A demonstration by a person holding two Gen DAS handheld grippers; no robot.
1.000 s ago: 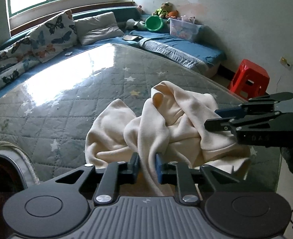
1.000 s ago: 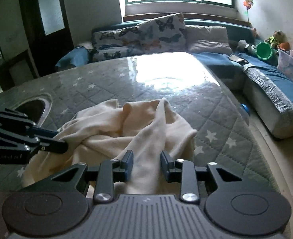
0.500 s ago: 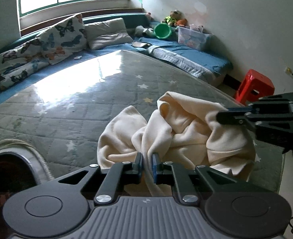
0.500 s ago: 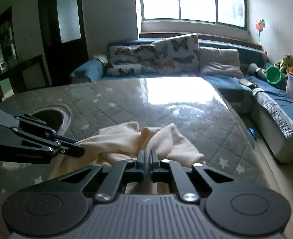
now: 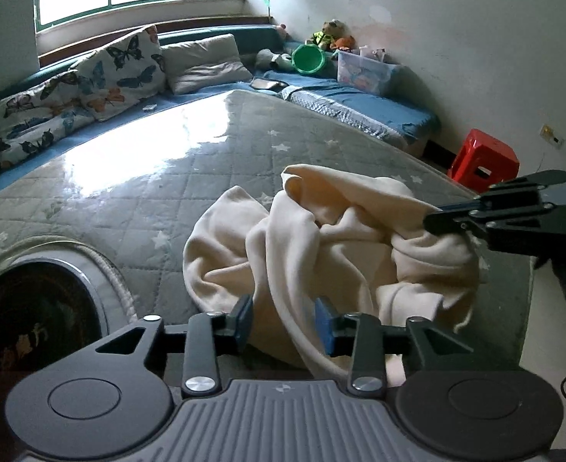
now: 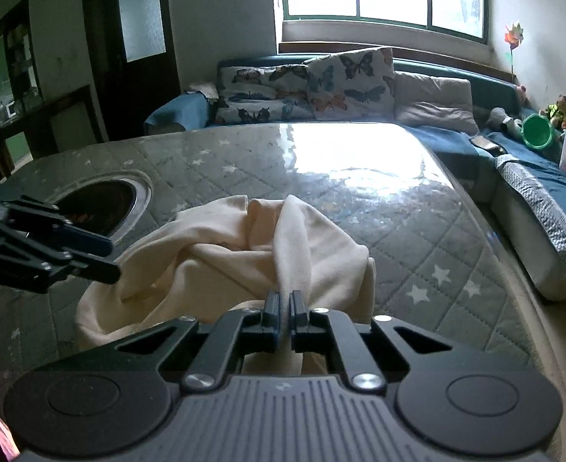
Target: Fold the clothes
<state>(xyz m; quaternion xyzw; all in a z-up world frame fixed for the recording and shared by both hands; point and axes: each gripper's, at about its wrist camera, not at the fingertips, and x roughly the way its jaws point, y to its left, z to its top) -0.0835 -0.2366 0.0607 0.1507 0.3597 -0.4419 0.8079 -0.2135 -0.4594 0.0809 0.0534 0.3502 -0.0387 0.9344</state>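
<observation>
A cream garment (image 5: 321, 238) lies crumpled near the front edge of a grey quilted table (image 5: 175, 192). My left gripper (image 5: 284, 321) is open, its jaws either side of a hanging fold of the cloth. My right gripper (image 6: 284, 310) is shut on a pinched ridge of the cream garment (image 6: 244, 258) and holds it lifted. The right gripper also shows in the left wrist view (image 5: 436, 219), its tip at the cloth's right side. The left gripper shows in the right wrist view (image 6: 106, 254), left of the cloth.
A round dark hole with a rim (image 5: 32, 308) is in the table to the left of the cloth. Sofas with butterfly cushions (image 5: 121, 65) line the far sides. A red stool (image 5: 483, 161) stands right of the table.
My left gripper has opened and let go of the fold it pinched half a second ago. My right gripper stays shut on the cloth, and the garment has risen slightly.
</observation>
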